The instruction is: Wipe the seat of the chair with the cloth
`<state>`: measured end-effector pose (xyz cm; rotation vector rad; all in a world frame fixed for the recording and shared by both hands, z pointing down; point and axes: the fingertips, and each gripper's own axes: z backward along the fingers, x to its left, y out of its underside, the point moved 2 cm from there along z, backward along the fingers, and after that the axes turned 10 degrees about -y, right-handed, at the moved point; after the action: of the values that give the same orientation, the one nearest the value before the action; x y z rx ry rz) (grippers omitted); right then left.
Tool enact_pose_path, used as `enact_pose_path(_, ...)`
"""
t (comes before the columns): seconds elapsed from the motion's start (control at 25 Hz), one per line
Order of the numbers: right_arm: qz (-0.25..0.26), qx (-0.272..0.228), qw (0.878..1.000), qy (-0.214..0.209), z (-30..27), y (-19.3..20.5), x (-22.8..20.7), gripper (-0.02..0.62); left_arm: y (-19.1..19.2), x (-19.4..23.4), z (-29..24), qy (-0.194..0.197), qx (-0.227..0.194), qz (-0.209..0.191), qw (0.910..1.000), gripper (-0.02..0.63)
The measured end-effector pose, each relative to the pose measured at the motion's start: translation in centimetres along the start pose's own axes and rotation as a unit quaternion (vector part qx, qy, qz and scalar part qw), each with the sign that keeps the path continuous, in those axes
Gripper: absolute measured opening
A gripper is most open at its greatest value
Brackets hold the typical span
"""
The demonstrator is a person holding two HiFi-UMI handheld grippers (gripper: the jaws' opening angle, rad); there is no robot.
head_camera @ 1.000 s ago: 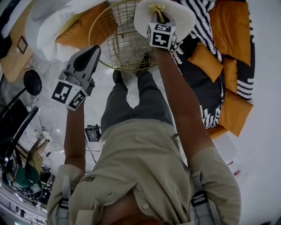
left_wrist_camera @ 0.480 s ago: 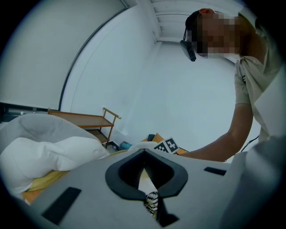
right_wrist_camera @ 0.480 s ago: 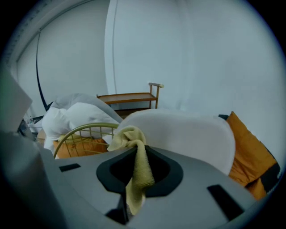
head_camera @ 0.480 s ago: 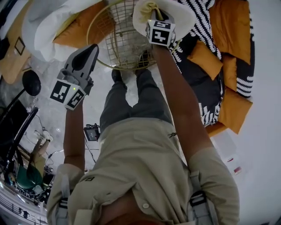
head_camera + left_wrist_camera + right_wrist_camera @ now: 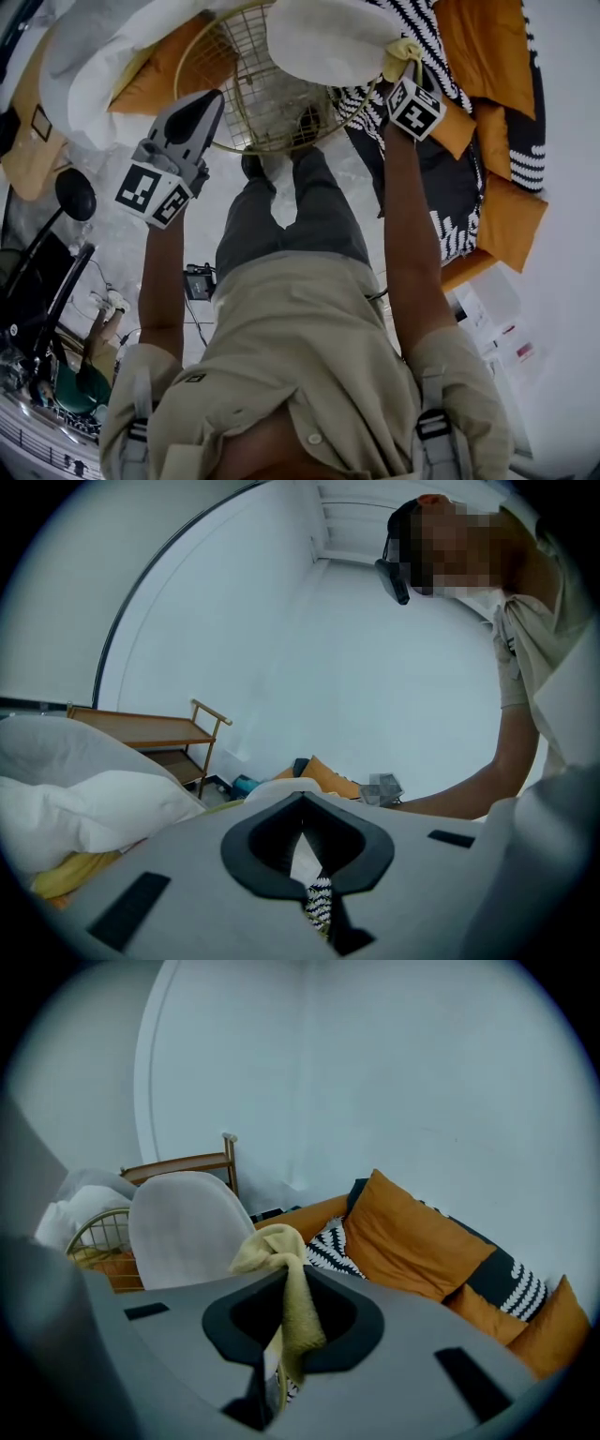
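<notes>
Right gripper [image 5: 407, 67]: jaws closed on the cloth [image 5: 401, 49]. In the right gripper view the yellow cloth [image 5: 284, 1274] is pinched between the jaws, with a bunched fold standing above them and a strip hanging down through the opening. The arm is stretched forward.

Cloth position: in the head view it sits at the right edge of the chair's white seat [image 5: 328, 42]. Whether it touches the seat cannot be told from any view. From the right gripper view the seat [image 5: 183, 1227] lies just behind and to the left of the cloth.

Chair: white rounded seat carried on a gold wire frame [image 5: 246, 103]. It stands straight ahead of the person's feet, on a pale floor [image 5: 122, 244].

Left gripper [image 5: 199, 105]: held up to the left of the chair, beside the wire frame and apart from the seat. In the left gripper view the jaws [image 5: 314, 897] stand close together with only a narrow slit between them. Nothing is held; only background shows through the slit.

Surroundings: orange cushions [image 5: 483, 47] and a black-and-white patterned cover [image 5: 441, 37] lie to the right of the chair. White bedding [image 5: 94, 56] lies to its left. A wooden trolley [image 5: 150, 728] stands against the wall behind the bedding.
</notes>
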<state>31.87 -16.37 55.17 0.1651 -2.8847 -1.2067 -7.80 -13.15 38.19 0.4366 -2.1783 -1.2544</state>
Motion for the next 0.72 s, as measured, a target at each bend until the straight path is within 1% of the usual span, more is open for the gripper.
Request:
enact_pose_path(0.08, 0.01, 0.005, 1.0, -0.009, 0.0, 0.3, 0.5, 0.046, 0.0, -0.6, -0.3, 0.003, -0.001, 0.003, 1.0, 0.015)
enact_pose_path(0.16, 0.022, 0.009, 0.999, -0.024, -0.8, 0.0, 1.8, 0.046, -0.1, -0.6, 0.0, -0.008, -0.01, 0.009, 0.9999, 0.015)
enact_pose_path(0.28, 0.046, 0.003, 0.998, -0.053, -2.6, -1.6, 5.2, 0.046, 0.3, 0.4, 0.8, -0.03, -0.027, 0.015, 0.9991, 0.015)
enact_pose_path(0.32, 0.052, 0.003, 0.997, -0.06, -2.7, -1.6, 6.7, 0.046, 0.8, 0.7, 1.4, -0.033, -0.024, 0.017, 0.999, 0.015)
enact_pose_path(0.4, 0.057, 0.022, 0.995, -0.081, -2.6, 0.6, 10.4, 0.046, 1.8, 1.5, 2.8, -0.036, -0.007, 0.022, 0.9991, 0.015)
enact_pose_path(0.48, 0.076, 0.039, 0.989, -0.119, -4.3, 1.4, 14.6, 0.046, 2.1, 2.4, 3.0, -0.046, -0.009, 0.03, 0.9985, 0.015)
enact_pose_path(0.6, 0.117, 0.048, 0.974, -0.186, -6.7, 1.5, 22.2, 0.046, 2.7, 2.9, 4.0, -0.064, -0.016, 0.041, 0.997, 0.015)
enact_pose_path(0.72, 0.131, 0.058, 0.963, -0.23, -7.5, 2.2, 28.0, 0.046, 3.6, 3.5, 5.5, -0.076, -0.011, 0.044, 0.9961, 0.015)
